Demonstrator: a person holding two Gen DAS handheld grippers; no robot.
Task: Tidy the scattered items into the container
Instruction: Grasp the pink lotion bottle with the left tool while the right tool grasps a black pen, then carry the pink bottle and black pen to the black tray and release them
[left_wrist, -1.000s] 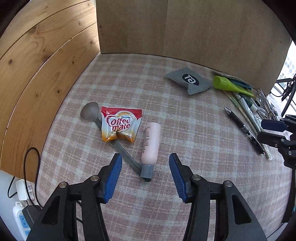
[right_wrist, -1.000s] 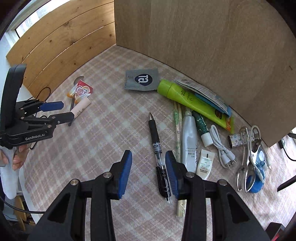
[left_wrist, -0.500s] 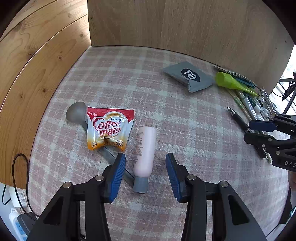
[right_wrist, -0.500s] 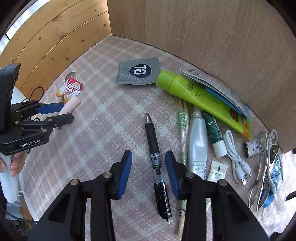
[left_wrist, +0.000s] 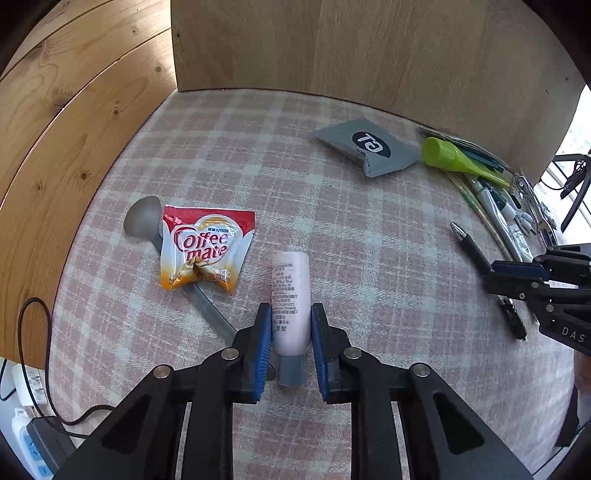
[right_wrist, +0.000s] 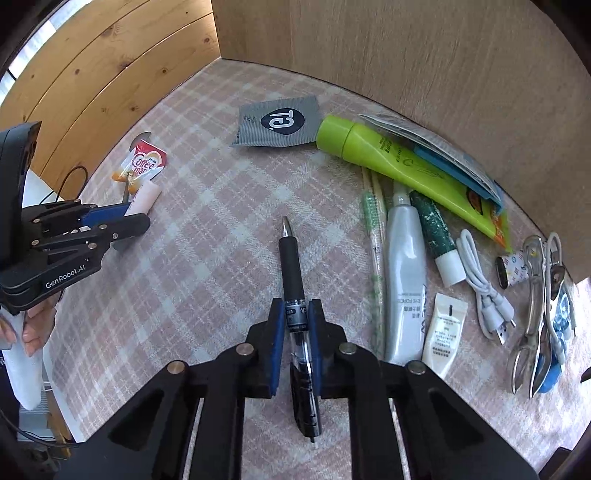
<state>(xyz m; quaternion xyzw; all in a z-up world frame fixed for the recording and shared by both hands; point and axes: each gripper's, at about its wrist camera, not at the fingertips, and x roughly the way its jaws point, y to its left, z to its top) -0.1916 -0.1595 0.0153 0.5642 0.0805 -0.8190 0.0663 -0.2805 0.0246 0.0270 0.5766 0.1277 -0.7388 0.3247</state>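
Left gripper (left_wrist: 290, 326): jaws closing on pink tube (left_wrist: 290, 291), just right of Coffee-mate sachet (left_wrist: 207, 251) on checked cloth (left_wrist: 369, 266). Right gripper (right_wrist: 295, 321): jaws pinched black pen (right_wrist: 293, 280), well right of sachet, left of white tube (right_wrist: 404, 280)

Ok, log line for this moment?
left tool: closing on pink tube | right tool: shut on black pen | both items on cloth
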